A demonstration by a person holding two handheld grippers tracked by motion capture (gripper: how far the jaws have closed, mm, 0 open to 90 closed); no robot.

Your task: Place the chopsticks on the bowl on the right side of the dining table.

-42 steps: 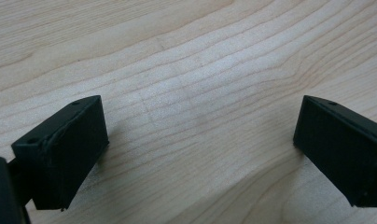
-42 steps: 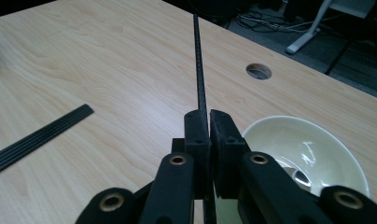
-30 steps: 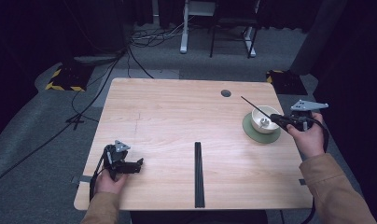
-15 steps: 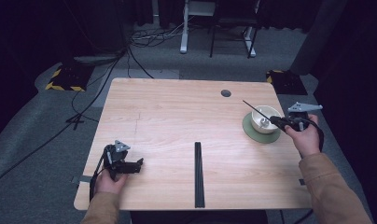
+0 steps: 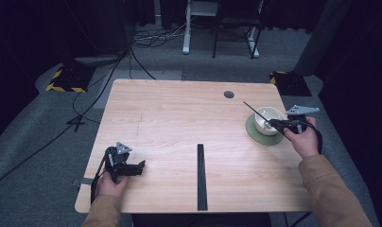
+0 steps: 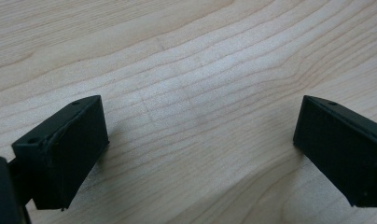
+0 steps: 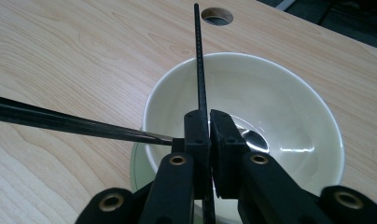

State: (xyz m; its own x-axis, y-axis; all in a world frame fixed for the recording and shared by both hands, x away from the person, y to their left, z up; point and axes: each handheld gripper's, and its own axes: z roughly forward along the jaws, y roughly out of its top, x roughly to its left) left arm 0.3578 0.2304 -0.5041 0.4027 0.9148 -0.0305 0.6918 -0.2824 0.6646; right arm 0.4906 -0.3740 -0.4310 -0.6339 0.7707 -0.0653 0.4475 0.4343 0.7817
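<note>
Pinching chopstick [image 7: 198, 56] between fingers [image 7: 196, 135]

A long black strip [image 5: 200, 176] lay on the pale wooden table [image 5: 179, 123], near its front edge; a round cable hole [image 5: 229, 94] sat near the far edge.

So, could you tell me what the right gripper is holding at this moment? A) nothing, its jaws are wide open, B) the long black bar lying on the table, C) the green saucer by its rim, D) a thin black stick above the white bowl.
D: the right gripper has its jaws shut on a thin black stick that rises over the white bowl.
</note>
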